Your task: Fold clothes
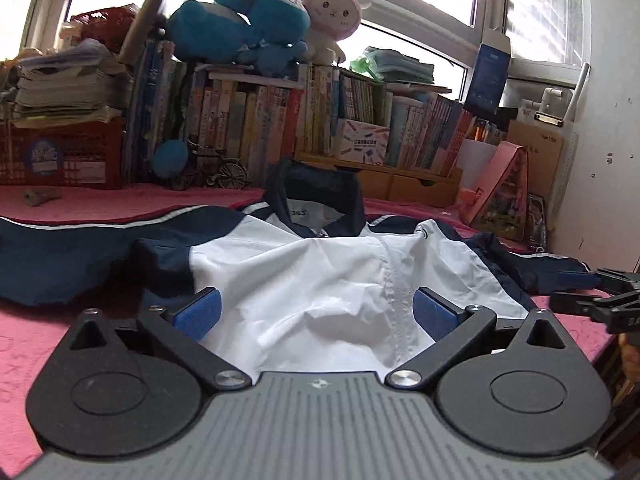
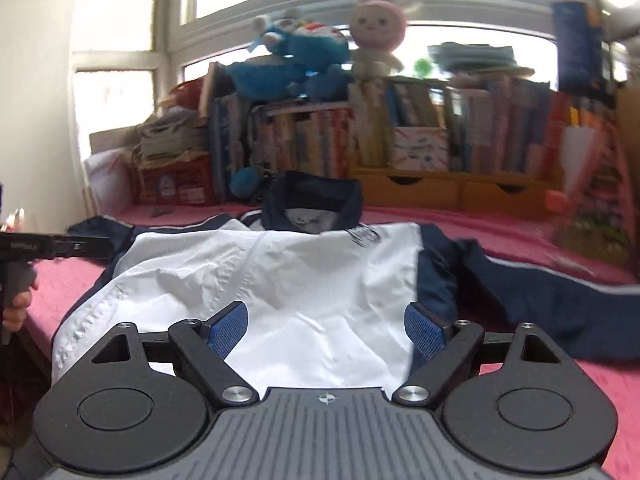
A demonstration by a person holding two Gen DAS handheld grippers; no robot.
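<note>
Jacket (image 1: 320,280) flat on pink bed (image 1: 36,328), collar toward books (image 1: 280,120). Both tools (image 1: 318,310) (image 2: 326,326) spread, empty above hem. Risk: slick fabric slipping, sleeves bunching, skewing fold.

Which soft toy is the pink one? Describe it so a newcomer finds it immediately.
Start at the long row of upright books under the window, behind the pink bed cover. On top sits a large blue plush toy; right beside it stands the pale plush rabbit with a pink hood. Only it has upright white ears.
</note>
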